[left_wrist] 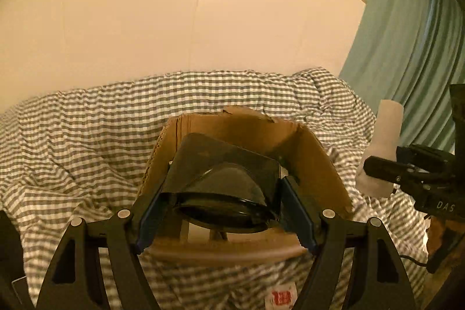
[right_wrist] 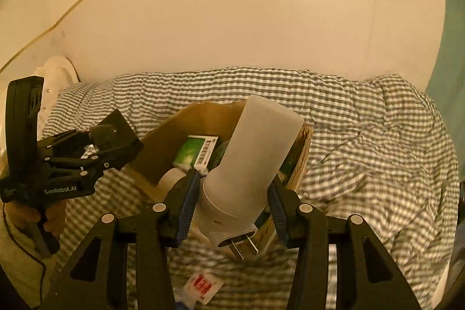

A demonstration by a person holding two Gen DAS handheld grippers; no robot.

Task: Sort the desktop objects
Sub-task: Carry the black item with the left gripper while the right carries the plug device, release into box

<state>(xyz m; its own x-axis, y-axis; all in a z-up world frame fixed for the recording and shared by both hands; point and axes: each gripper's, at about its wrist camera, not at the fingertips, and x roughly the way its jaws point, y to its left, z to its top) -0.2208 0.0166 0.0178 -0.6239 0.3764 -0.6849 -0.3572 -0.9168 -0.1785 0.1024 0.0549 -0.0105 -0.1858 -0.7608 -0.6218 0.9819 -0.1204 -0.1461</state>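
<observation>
My left claw [left_wrist: 223,211] clamps a dark square box [left_wrist: 226,164] above the carton [left_wrist: 319,159] on the checked quilt [left_wrist: 72,141]. My right claw [right_wrist: 235,199] grips a white plug-in lamp [right_wrist: 252,159] over that carton, where a green packet [right_wrist: 197,154] and a pale roll [right_wrist: 171,179] lie.

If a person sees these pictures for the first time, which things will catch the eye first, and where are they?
First, the white plug-in device with two metal prongs, clamped in the right hand-held gripper just above the open cardboard box. Next, the dark object with a round rim, held in the left hand-held gripper over the same box. All of it sits on a grey-and-white checked blanket.
</observation>
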